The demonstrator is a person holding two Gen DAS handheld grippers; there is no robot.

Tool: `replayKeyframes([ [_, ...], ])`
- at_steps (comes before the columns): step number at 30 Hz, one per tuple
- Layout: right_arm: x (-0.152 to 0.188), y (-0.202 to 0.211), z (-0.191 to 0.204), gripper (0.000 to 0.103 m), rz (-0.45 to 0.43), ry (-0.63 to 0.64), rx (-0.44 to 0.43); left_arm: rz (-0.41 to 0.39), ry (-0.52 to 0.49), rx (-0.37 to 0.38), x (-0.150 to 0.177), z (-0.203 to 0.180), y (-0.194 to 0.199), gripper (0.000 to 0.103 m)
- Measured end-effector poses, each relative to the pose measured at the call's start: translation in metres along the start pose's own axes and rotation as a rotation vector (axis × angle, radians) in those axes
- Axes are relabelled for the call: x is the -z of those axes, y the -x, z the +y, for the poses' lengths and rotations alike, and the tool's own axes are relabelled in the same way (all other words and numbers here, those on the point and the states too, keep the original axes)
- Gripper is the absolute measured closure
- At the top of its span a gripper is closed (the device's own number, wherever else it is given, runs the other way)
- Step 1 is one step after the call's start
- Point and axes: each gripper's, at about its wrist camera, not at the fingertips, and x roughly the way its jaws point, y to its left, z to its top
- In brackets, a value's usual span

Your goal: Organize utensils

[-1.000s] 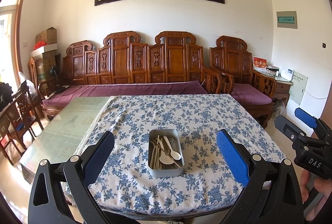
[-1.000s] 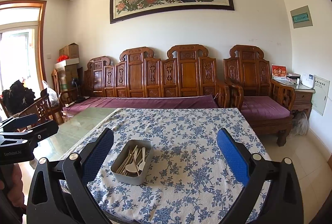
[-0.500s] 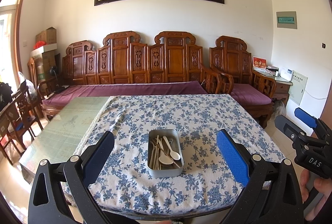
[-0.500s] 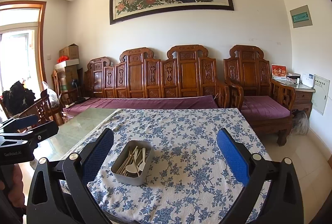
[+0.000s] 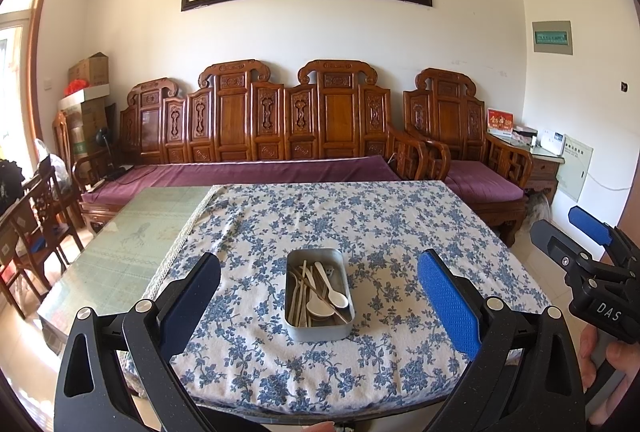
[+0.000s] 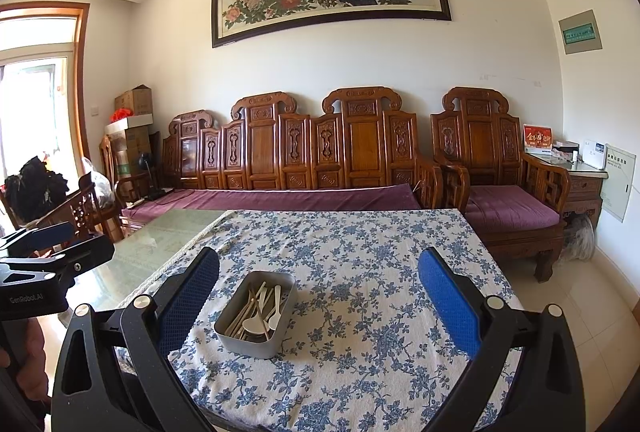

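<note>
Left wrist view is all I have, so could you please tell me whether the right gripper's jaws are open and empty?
Observer: Yes. In its own view the right gripper has its jaws wide apart with nothing between them.
Operator: Thank you. Where does the grey rectangular metal tin of utensils sit for that gripper?
Observer: It lies left of centre, close to that gripper's left finger, on the blue-flowered white tablecloth.
Operator: Does that camera see my left gripper?
Observer: Yes. The left gripper shows side-on at the picture's left edge, in front of the bare green glass tabletop and apart from the tin.
</note>
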Motion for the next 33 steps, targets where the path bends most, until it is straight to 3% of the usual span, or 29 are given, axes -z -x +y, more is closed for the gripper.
replayKeyframes([
  [33,-0.0051,0.0030,0.0026,0.003,-0.004,-0.003,-0.001,0.000,0.000,0.003,0.0001,-0.0026,0.0017,0.008],
])
